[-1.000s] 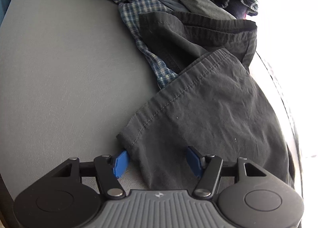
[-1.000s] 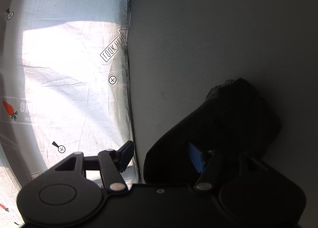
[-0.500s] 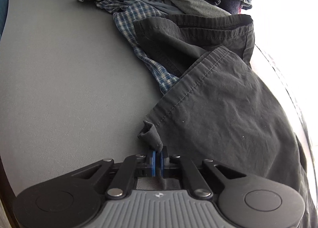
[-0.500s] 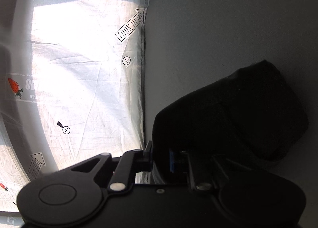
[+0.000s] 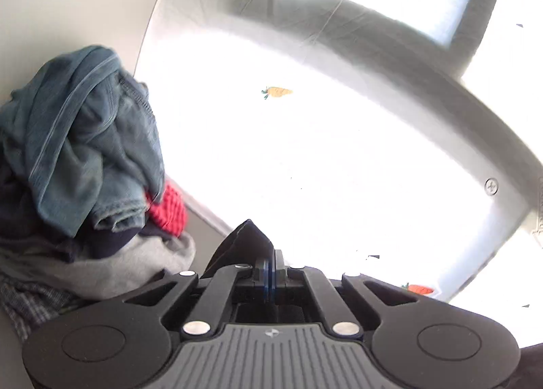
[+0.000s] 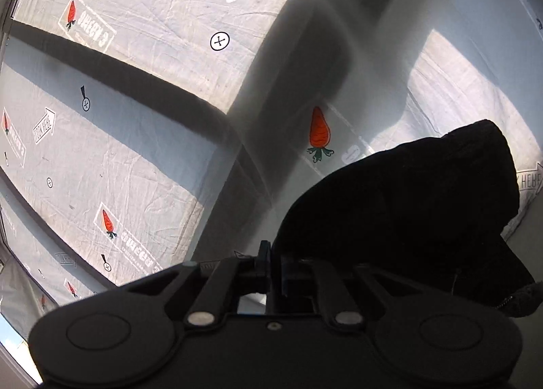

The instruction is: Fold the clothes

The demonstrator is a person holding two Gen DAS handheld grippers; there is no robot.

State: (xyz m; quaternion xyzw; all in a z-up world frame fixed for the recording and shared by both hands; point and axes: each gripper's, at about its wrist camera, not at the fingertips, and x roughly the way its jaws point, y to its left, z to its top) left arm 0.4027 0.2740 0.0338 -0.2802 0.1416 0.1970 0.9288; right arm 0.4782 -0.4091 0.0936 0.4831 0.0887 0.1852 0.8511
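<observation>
I hold one dark garment [image 6: 407, 219] with both tools. The left gripper [image 5: 270, 270] is pressed closed on a small peak of this cloth, low in the centre of its frame. The right gripper [image 6: 271, 265] is also clamped on the cloth, which bulges at the lower right of its frame.

Both cameras look toward a bright printed sheet [image 6: 135, 151] with carrot pictures, so I judge the garment is lifted, probably to open it out for a fold. The next move needs both corners held tight and the cloth spread flat; where it should land I cannot see now.

The garment looks black, thick and crumpled. The pile of clothes [image 5: 85, 158] sits at the left of the left view.
</observation>
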